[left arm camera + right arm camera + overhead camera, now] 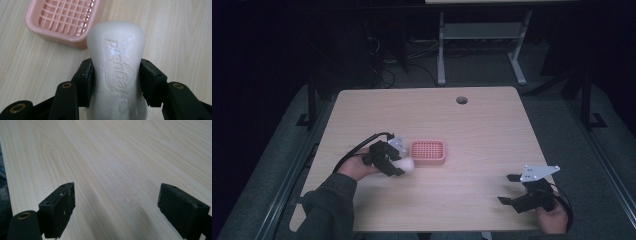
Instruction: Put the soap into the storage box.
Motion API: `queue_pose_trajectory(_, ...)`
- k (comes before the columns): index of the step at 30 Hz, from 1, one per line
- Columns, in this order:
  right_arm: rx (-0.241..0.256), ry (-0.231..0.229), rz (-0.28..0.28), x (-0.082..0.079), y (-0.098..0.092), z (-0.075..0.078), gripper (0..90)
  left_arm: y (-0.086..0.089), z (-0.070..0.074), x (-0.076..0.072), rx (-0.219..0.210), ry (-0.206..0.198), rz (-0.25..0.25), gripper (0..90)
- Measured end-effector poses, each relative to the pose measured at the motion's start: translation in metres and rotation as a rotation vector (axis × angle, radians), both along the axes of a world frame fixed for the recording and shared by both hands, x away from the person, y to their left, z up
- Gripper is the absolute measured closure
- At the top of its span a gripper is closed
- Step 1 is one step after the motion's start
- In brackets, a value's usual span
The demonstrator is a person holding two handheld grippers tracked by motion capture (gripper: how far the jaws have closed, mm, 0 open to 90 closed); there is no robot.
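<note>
My left gripper (401,165) is shut on a white bar of soap (117,65) with raised lettering, its two jaws pressing the bar's sides. In the high view the soap (406,164) hangs just left of a pink soap dish (428,152) with a grid floor. From the left gripper view the dish (60,17) lies beyond the bar, up and to the left, with nothing in it. Near the table's front right corner my right gripper (508,189) stands open, jaws wide apart over bare wood (115,170).
The light wooden table (472,130) has a round cable hole (461,100) near its far edge. Behind the table stand a white frame's legs (441,55) and dark cables on the floor. A sleeve (329,207) comes in at the lower left.
</note>
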State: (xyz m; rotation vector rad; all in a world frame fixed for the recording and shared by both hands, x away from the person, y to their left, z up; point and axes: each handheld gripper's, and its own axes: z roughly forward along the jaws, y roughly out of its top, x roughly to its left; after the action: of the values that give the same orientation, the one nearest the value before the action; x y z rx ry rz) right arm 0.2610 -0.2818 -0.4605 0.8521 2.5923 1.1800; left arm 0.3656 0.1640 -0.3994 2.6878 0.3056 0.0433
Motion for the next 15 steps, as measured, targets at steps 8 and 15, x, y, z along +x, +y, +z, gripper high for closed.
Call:
queue_pose_trajectory(8, 0.005, 0.0, 0.001, 0.0, 0.0, 0.0, 14.2, -0.007, 0.003, 0.014, -0.004, 0.008, -0.015, 49.4)
queue_pose_trajectory(15, 0.003, 0.005, 0.008, 0.001, 0.001, 0.0, 14.2, -0.019, 0.008, 0.027, -0.003, 0.008, -0.032, 49.4)
